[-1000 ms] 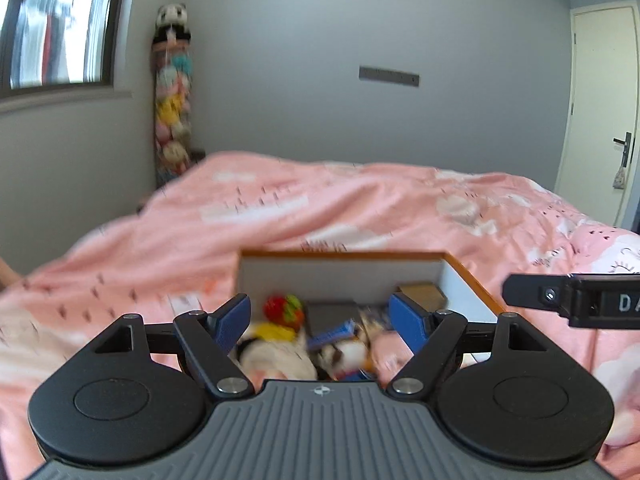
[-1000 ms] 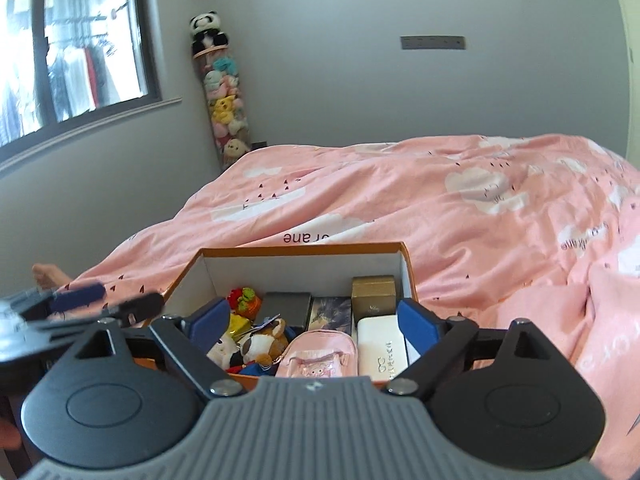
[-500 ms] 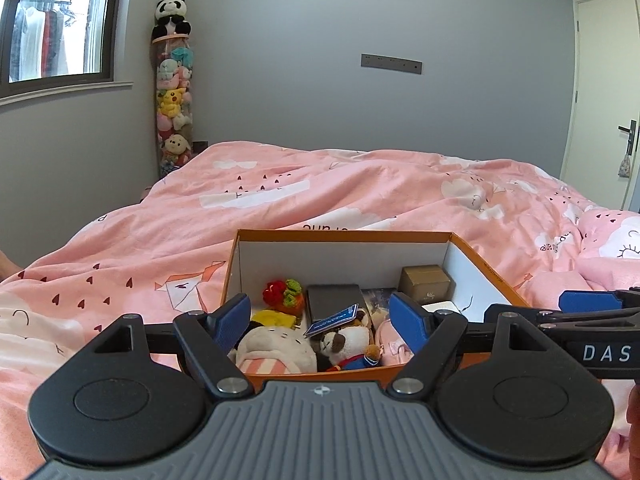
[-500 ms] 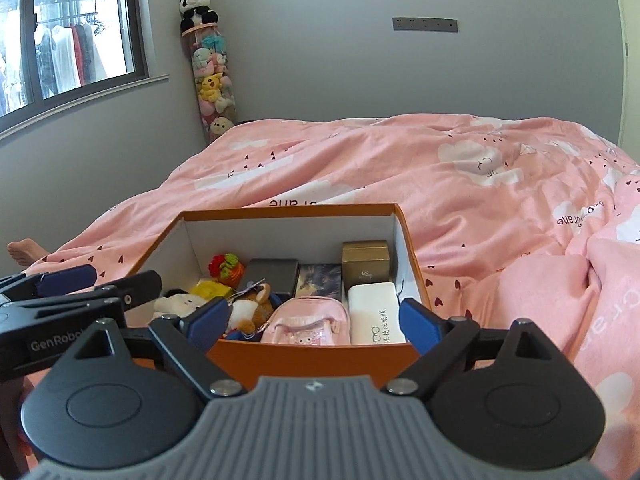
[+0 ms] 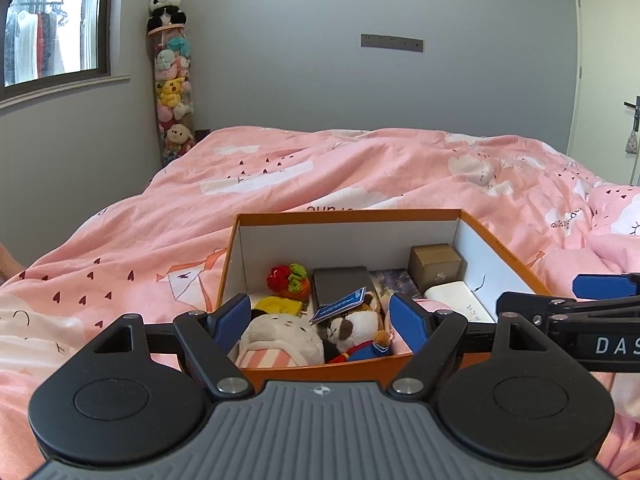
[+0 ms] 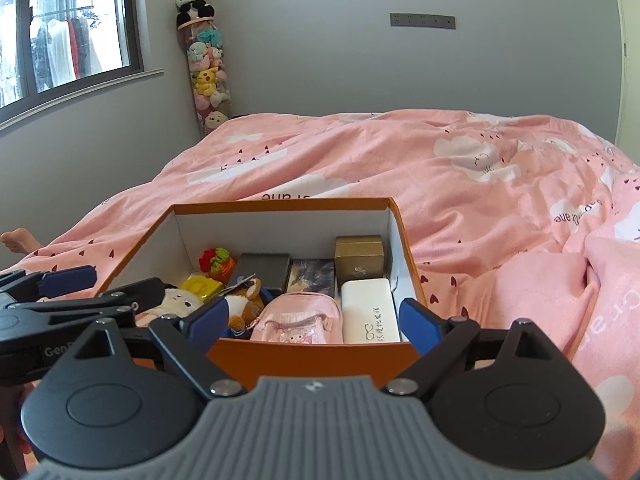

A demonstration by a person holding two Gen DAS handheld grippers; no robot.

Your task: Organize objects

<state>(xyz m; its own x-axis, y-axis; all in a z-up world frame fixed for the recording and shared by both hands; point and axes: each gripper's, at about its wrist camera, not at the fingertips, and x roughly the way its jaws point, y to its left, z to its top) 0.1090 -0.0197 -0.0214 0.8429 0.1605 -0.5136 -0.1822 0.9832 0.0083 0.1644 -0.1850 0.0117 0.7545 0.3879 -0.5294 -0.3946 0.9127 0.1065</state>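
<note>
An orange cardboard box [image 5: 348, 216] [image 6: 280, 205] with white inner walls rests on the pink bed. Inside lie a white plush [image 5: 280, 334], a brown dog plush [image 5: 358, 326] [image 6: 244, 300], a red knitted toy [image 5: 288, 280] [image 6: 216, 262], a dark case [image 5: 340, 282], a gold box [image 5: 436, 266] [image 6: 359, 256], a white glasses case [image 6: 370, 310] and a pink mini backpack [image 6: 298, 318]. My left gripper [image 5: 320, 320] hangs open above the box's near left part. My right gripper [image 6: 314, 322] is open at the near right edge. Neither holds anything.
A pink duvet [image 5: 380, 172] covers the bed all around the box. A tall clear tube of plush toys [image 5: 174, 92] topped by a panda stands in the far corner. A window [image 5: 48, 24] is on the left, a door [image 5: 608, 80] on the right. A bare foot [image 6: 18, 238] shows at left.
Both grippers have pulled back and risen, so the box now shows whole and sits lower in view. The blur has gone. Both stay open and empty.
</note>
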